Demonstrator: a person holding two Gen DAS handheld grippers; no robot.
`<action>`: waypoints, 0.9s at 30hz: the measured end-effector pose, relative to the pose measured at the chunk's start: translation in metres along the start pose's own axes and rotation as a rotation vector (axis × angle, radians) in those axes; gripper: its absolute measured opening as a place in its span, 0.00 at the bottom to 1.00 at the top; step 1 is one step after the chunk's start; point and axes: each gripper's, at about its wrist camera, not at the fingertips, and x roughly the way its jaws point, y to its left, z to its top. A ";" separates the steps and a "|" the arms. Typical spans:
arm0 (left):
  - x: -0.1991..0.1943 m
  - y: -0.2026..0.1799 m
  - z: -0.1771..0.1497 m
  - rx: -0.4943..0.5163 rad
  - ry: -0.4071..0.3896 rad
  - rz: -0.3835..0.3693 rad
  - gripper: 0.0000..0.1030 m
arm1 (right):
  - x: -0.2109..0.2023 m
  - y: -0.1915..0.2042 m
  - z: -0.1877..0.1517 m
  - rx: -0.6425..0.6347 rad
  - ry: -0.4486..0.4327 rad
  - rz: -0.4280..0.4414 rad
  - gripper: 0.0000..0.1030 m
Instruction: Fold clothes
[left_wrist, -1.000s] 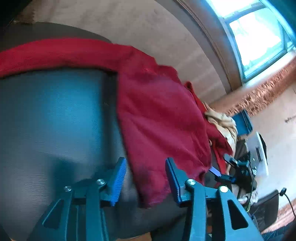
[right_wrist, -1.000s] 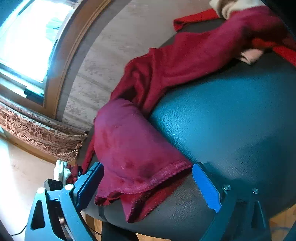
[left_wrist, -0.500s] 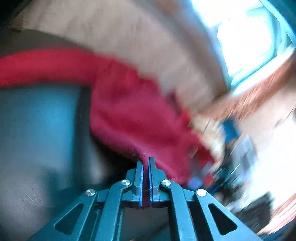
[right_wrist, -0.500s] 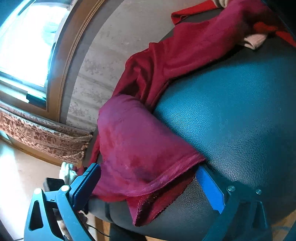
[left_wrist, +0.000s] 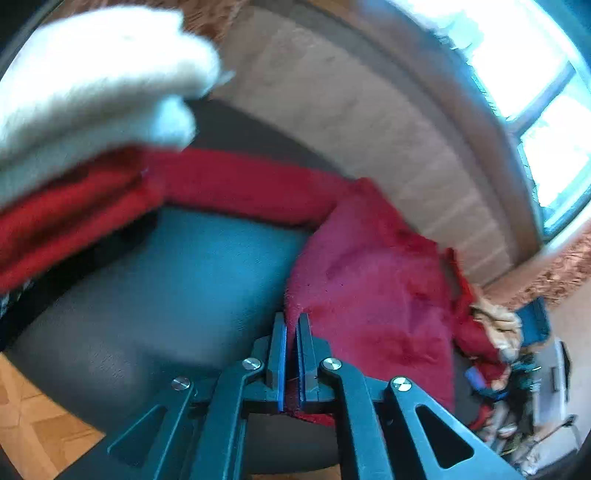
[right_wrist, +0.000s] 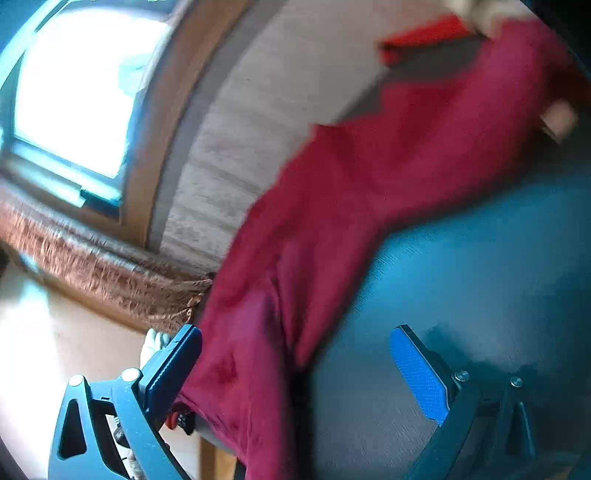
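Red cloth (left_wrist: 373, 288): we are only starting the fold.
We are pinching its edge in the closed left gripper (left_wrist: 291, 332); right gripper (right_wrist: 295, 369) gaping, gripping nothing.

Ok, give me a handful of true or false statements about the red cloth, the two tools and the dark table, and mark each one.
1. The left tool is shut on an edge of the red cloth. True.
2. The right tool is clamped on the cloth. False: its jaws stand wide apart, and the cloth only hangs past its left finger.
3. The cloth lies on a dark table. True.
4. The cloth is neatly folded into a square. False: it is rumpled and strung out across the table.
5. A window shows in the right tool's view. True.
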 end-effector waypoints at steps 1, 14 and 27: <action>0.005 0.000 -0.002 0.004 0.014 0.014 0.03 | 0.012 0.008 0.007 -0.012 0.028 0.040 0.99; 0.043 -0.026 -0.020 0.016 0.093 0.051 0.04 | 0.090 -0.039 0.082 0.070 0.279 -0.137 0.34; 0.022 -0.037 -0.019 0.051 0.043 0.129 0.06 | 0.034 0.032 0.083 -0.419 0.180 -0.503 0.59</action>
